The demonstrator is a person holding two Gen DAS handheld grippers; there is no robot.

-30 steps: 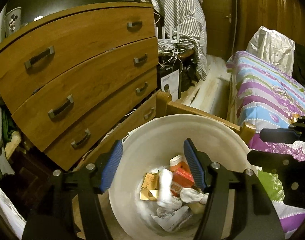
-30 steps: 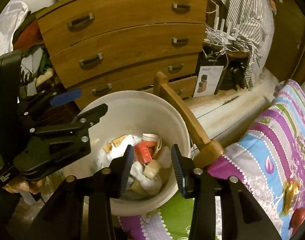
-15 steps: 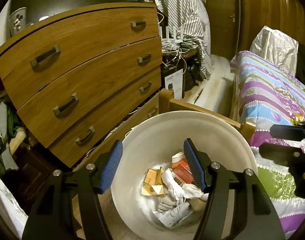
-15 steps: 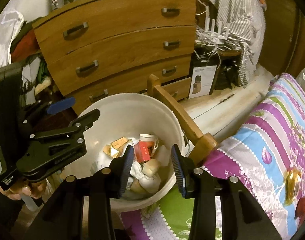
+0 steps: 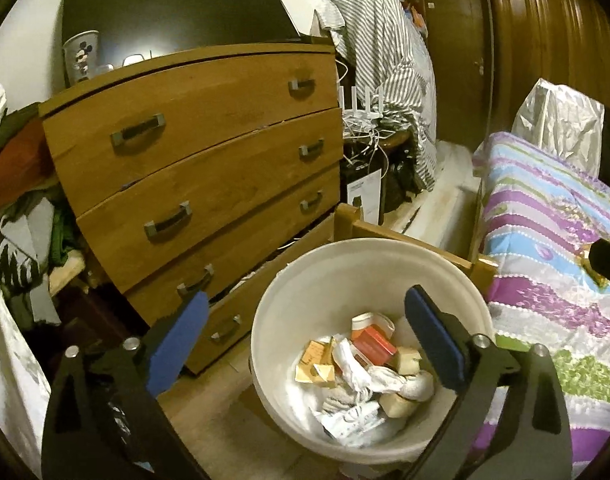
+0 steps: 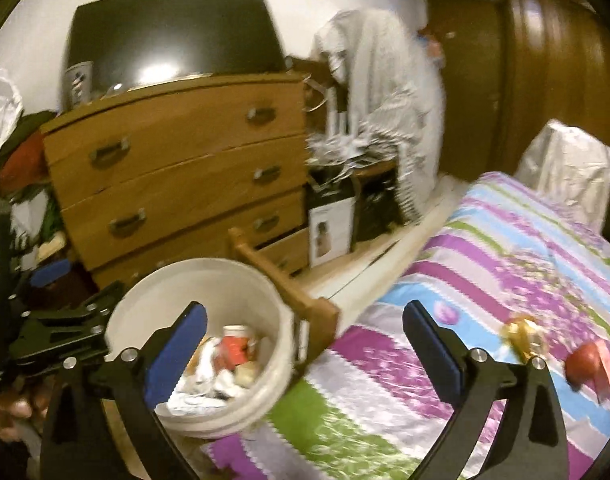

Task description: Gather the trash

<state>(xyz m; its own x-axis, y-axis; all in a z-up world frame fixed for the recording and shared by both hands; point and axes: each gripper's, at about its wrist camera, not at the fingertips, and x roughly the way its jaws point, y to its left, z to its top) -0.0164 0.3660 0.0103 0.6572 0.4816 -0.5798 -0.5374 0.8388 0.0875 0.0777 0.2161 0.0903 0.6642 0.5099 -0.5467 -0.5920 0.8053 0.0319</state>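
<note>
A white bucket [image 5: 305, 300] stands on the floor between the dresser and the bed. It holds trash: crumpled white paper [image 5: 365, 376], an orange box [image 5: 373, 340] and yellow cartons [image 5: 317, 364]. My left gripper [image 5: 305, 300] hangs above and in front of the bucket, its jaws opening wide with nothing between them. My right gripper [image 6: 305, 312] is over the bed's edge, to the right of the bucket [image 6: 165, 292]; its jaws are opening too and hold nothing. On the bed cover lie a gold wrapper [image 6: 521, 332] and a red item [image 6: 585, 360], both blurred.
A wooden dresser [image 5: 205, 152] with several drawers stands left of the bucket. The bed [image 5: 545, 240] with a striped cover and a wooden frame [image 5: 385, 228] is on the right. A silver bag [image 5: 557, 128] lies at its far end. Clothes [image 5: 21, 200] are piled at the left.
Both grippers' jaws have spread from half closed to wide. Both have pulled back and up from the bucket. The right view has swung right, toward the bed.
</note>
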